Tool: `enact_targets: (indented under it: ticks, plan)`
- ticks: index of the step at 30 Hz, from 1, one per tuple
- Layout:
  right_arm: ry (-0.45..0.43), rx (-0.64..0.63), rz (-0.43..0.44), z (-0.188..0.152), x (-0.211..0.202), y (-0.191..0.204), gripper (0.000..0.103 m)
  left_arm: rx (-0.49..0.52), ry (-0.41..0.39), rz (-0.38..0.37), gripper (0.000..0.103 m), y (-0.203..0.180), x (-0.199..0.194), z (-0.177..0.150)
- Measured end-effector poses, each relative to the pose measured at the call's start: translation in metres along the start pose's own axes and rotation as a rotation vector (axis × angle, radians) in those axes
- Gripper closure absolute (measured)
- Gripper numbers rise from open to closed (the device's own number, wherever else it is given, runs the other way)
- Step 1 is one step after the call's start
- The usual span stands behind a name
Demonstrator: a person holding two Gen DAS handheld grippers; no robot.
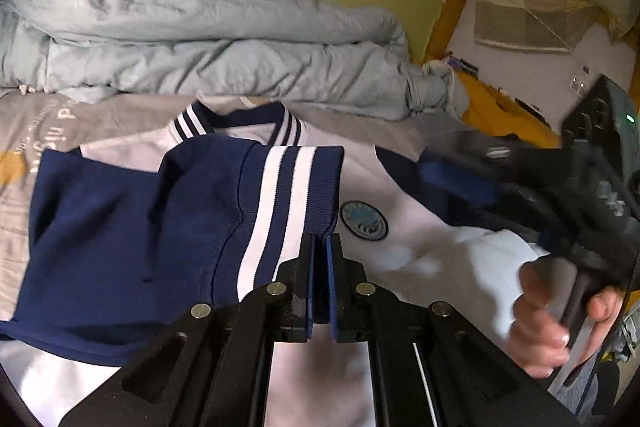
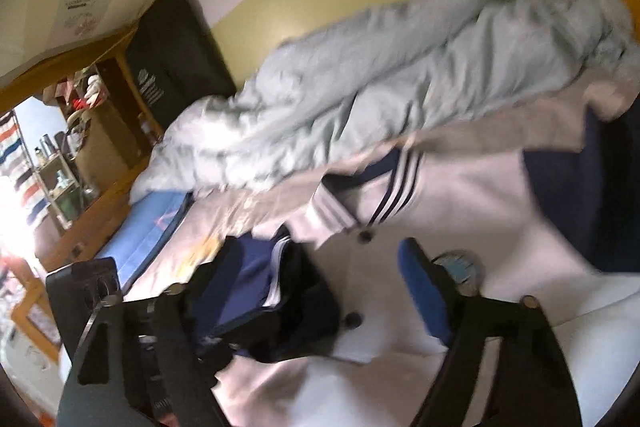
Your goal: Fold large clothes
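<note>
I see the bed (image 1: pixel 24 131) carrying a rumpled pale blue duvet (image 1: pixel 200 39) along the wall. In front of it the white and navy jacket (image 1: pixel 420 247) lies spread flat, front up, its striped navy sleeve (image 1: pixel 168 227) folded across the chest beside a round badge (image 1: pixel 364 221). My left gripper (image 1: pixel 320 247) has its jaws pressed together with nothing between them, right at the cuff's edge. My right gripper (image 2: pixel 344 267) stands spread over the jacket's buttons, gripping nothing.

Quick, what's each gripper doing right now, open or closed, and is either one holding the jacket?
Left gripper: closed, at the sleeve cuff; a grip can't be told.
Right gripper: open, holding nothing, over the jacket.
</note>
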State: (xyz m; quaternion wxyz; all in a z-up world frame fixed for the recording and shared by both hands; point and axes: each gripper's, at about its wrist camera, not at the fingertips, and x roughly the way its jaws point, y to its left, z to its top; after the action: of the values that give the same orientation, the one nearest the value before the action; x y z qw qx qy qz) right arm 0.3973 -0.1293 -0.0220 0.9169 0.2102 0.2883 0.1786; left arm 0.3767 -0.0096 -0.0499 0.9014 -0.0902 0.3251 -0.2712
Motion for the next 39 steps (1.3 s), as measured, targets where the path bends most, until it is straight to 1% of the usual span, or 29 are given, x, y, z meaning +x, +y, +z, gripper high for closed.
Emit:
enact_targets:
  ticks: [1, 3, 4, 5, 6, 7, 8, 10, 11, 12, 14, 15, 17, 19, 21, 23, 24, 25, 27, 28, 29, 30, 31, 32, 33, 34, 36, 38, 39]
  plan:
    - [0.037, 0.022, 0.028, -0.003, 0.012, -0.001, 0.034, 0.001, 0.005, -0.001, 0.097, -0.001, 0.002, -0.001]
    - [0.114, 0.054, 0.077, -0.011, 0.037, -0.003, 0.050, 0.000, 0.012, -0.006, 0.097, 0.002, 0.003, -0.003]
    - [0.141, 0.061, 0.085, -0.014, 0.047, -0.004, 0.054, -0.004, 0.015, -0.014, 0.097, 0.002, 0.004, -0.003]
    - [0.167, 0.063, 0.084, -0.016, 0.058, -0.005, 0.066, -0.007, 0.025, -0.035, 0.097, 0.002, 0.005, -0.004]
    - [0.183, 0.059, 0.082, -0.018, 0.066, -0.005, 0.089, -0.009, 0.041, -0.060, 0.097, 0.006, 0.007, -0.006]
    - [0.188, 0.045, 0.075, -0.020, 0.072, -0.004, 0.098, -0.015, 0.051, -0.063, 0.097, 0.006, 0.007, -0.006]
    - [0.176, 0.025, 0.053, -0.021, 0.073, -0.003, 0.098, -0.022, 0.059, -0.053, 0.095, 0.007, 0.007, -0.006]
    - [0.103, -0.031, -0.011, -0.017, 0.061, 0.001, 0.098, -0.018, 0.053, -0.038, 0.089, 0.010, 0.001, -0.003]
    - [0.051, -0.067, -0.059, -0.012, 0.050, 0.003, 0.098, -0.018, 0.037, -0.023, 0.082, 0.013, -0.004, -0.001]
    - [0.000, -0.107, -0.112, -0.007, 0.040, 0.004, 0.098, -0.026, 0.009, 0.017, 0.071, 0.020, -0.014, 0.002]
    - [-0.086, -0.179, -0.236, 0.007, 0.021, 0.003, 0.098, -0.036, -0.033, 0.110, 0.058, 0.032, -0.026, 0.007]
    - [-0.112, -0.197, -0.285, 0.015, 0.014, -0.001, 0.098, -0.028, -0.044, 0.191, 0.056, 0.039, -0.030, 0.010]
    - [-0.100, -0.197, -0.329, 0.032, 0.008, -0.016, 0.098, -0.011, -0.040, 0.382, 0.056, 0.058, -0.029, 0.011]
    - [-0.069, -0.218, -0.376, 0.048, 0.007, -0.029, 0.098, -0.069, 0.006, 0.437, 0.056, 0.084, -0.020, 0.009]
    - [-0.067, -0.323, -0.430, 0.059, 0.000, -0.033, 0.098, -0.172, 0.084, 0.432, 0.056, 0.113, -0.006, 0.005]
    - [-0.111, -0.372, -0.410, 0.064, -0.016, -0.037, 0.098, -0.250, 0.163, 0.473, 0.056, 0.135, 0.008, 0.001]
    - [-0.161, -0.361, -0.351, 0.065, -0.030, -0.041, 0.098, -0.269, 0.174, 0.476, 0.056, 0.141, 0.010, -0.001]
    - [-0.217, -0.331, -0.260, 0.066, -0.046, -0.046, 0.098, -0.271, 0.164, 0.479, 0.056, 0.141, 0.010, -0.001]
    - [-0.299, -0.273, -0.102, 0.070, -0.069, -0.053, 0.098, -0.240, 0.124, 0.530, 0.056, 0.133, 0.004, 0.001]
    - [-0.318, -0.252, -0.073, 0.071, -0.072, -0.057, 0.098, -0.228, 0.112, 0.556, 0.056, 0.131, 0.001, 0.001]
    - [-0.303, -0.235, -0.098, 0.072, -0.069, -0.063, 0.098, -0.228, 0.108, 0.580, 0.056, 0.131, 0.000, 0.000]
    - [-0.255, -0.238, -0.167, 0.073, -0.058, -0.069, 0.098, -0.236, 0.111, 0.598, 0.056, 0.132, 0.000, 0.000]
    - [-0.155, -0.253, -0.265, 0.073, -0.038, -0.081, 0.098, -0.251, 0.118, 0.619, 0.056, 0.136, 0.000, -0.001]
    - [-0.017, -0.255, -0.352, 0.070, -0.013, -0.097, 0.098, -0.267, 0.127, 0.630, 0.056, 0.141, 0.000, -0.002]
    - [0.067, -0.240, -0.412, 0.067, 0.006, -0.110, 0.098, -0.284, 0.135, 0.632, 0.056, 0.145, 0.000, -0.003]
    - [0.117, -0.211, -0.454, 0.062, 0.018, -0.124, 0.098, -0.296, 0.139, 0.629, 0.057, 0.148, 0.001, -0.004]
    - [0.192, -0.173, -0.465, 0.058, 0.032, -0.140, 0.098, -0.287, 0.145, 0.668, 0.062, 0.148, 0.004, -0.005]
    - [0.275, -0.165, -0.496, 0.058, 0.036, -0.147, 0.098, -0.280, 0.154, 0.709, 0.063, 0.149, 0.007, -0.005]
    - [0.284, -0.161, -0.507, 0.056, 0.035, -0.148, 0.098, -0.281, 0.156, 0.723, 0.063, 0.150, 0.007, -0.006]
